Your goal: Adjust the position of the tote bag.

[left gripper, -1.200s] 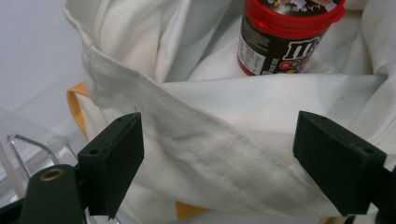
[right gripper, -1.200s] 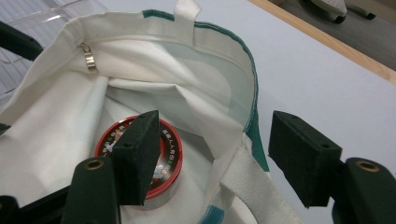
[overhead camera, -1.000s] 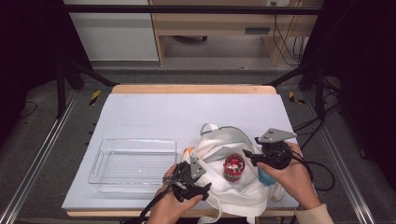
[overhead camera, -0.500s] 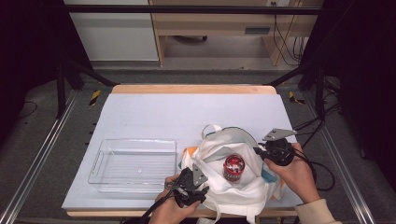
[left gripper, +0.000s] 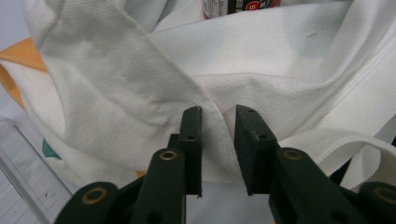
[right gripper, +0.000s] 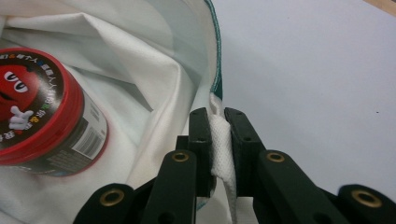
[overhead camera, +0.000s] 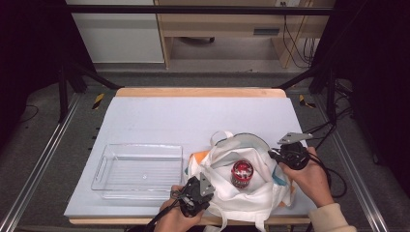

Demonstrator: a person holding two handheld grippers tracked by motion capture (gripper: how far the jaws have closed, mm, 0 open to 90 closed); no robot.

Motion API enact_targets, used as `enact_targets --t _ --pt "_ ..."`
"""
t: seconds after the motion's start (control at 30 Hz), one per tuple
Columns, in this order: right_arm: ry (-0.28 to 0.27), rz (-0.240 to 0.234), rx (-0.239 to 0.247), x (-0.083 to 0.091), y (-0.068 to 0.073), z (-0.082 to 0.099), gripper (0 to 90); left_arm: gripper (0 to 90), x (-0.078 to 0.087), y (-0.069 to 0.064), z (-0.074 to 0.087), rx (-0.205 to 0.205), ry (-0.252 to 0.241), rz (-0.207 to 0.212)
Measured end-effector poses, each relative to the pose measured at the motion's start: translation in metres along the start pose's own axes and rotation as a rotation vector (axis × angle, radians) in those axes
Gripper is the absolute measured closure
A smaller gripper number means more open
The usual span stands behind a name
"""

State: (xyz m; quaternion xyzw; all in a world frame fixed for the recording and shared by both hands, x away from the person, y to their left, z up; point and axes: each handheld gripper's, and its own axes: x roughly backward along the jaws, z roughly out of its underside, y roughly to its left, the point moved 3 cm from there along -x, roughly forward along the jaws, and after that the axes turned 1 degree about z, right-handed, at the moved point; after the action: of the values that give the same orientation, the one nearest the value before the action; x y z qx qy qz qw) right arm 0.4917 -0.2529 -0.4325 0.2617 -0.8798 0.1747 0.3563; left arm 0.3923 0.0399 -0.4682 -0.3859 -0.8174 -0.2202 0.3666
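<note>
A white tote bag [overhead camera: 251, 198] lies at the table's near right with its mouth spread. Inside it sits a red-lidded jar [overhead camera: 241, 172], also in the right gripper view [right gripper: 42, 107]. My left gripper [overhead camera: 198, 186] is at the bag's near left edge. Its jaws have just been closing, and a fold of the cloth [left gripper: 116, 84] is caught between them at the left gripper's tips [left gripper: 218, 114]. My right gripper [overhead camera: 275, 153] is at the bag's right rim. Its jaws have just been closing too, and the right gripper [right gripper: 217, 116] pinches the white hem tightly.
A clear plastic tray [overhead camera: 138, 169] stands left of the bag, close to the left gripper; its wall [left gripper: 23, 163] shows at that view's left. The light mat [overhead camera: 193, 116] stretches beyond the bag to the wooden far edge. Cables trail off the right side.
Both pairs of jaws have closed onto the bag's cloth. The right gripper shifted slightly right and down to the rim. The bag's mouth now stands wider around the jar.
</note>
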Motion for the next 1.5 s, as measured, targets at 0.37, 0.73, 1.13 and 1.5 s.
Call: enact_targets --t 0.37,0.73,1.13,1.5 --pt "0.012 -0.003 -0.024 -0.005 -0.007 0.007 82.2 82.6 0.001 -0.002 0.002 -0.024 0.012 -0.004" --pt "0.010 -0.004 -0.052 -0.010 -0.014 0.015 82.2 85.0 0.002 -0.002 0.005 -0.029 0.010 -0.003" --pt "0.033 -0.008 -0.089 -0.020 -0.024 0.027 82.4 86.0 0.004 -0.002 0.007 -0.042 0.024 -0.012" --pt "0.052 -0.007 -0.115 -0.029 -0.032 0.033 82.5 86.1 0.004 -0.001 0.009 -0.036 0.019 -0.006"
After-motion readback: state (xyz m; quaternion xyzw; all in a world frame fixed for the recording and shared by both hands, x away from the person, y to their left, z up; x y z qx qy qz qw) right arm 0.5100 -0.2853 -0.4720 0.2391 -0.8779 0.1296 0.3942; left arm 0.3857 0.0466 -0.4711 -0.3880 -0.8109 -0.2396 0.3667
